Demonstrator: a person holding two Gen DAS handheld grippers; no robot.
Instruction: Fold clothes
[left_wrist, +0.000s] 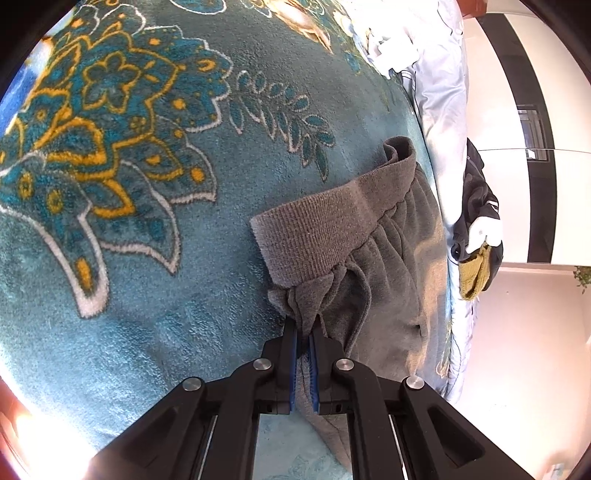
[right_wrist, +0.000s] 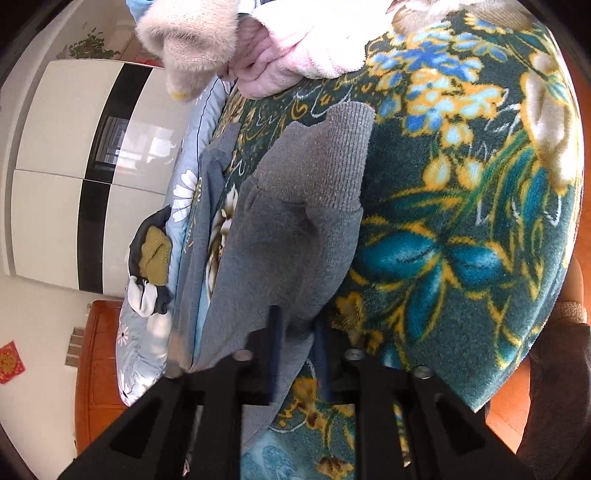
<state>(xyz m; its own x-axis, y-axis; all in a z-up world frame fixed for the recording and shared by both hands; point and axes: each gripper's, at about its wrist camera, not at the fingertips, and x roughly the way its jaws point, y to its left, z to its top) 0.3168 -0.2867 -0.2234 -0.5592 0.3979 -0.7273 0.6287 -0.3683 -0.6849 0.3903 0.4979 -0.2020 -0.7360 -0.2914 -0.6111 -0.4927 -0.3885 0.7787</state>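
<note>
A grey garment (left_wrist: 369, 266) with a ribbed band (left_wrist: 314, 236) lies on a teal floral blanket (left_wrist: 129, 258). My left gripper (left_wrist: 303, 326) is shut on a gathered bunch of its fabric just below the band, blue pads pinching the cloth. In the right wrist view the same grey garment (right_wrist: 288, 229) stretches away from me, its ribbed band (right_wrist: 325, 162) at the far end. My right gripper (right_wrist: 297, 325) is blurred at the garment's near edge. Grey cloth sits between its fingers, and it reads as shut on it.
A light blue daisy quilt (right_wrist: 184, 184) borders the blanket (right_wrist: 461, 240). A dark pile with a mustard knit (right_wrist: 153, 258) lies on it. Pink and beige fluffy clothes (right_wrist: 295, 40) sit at the far end. A white and black wardrobe (right_wrist: 74, 166) stands beyond. A person's sleeve (right_wrist: 561, 369) shows on the right.
</note>
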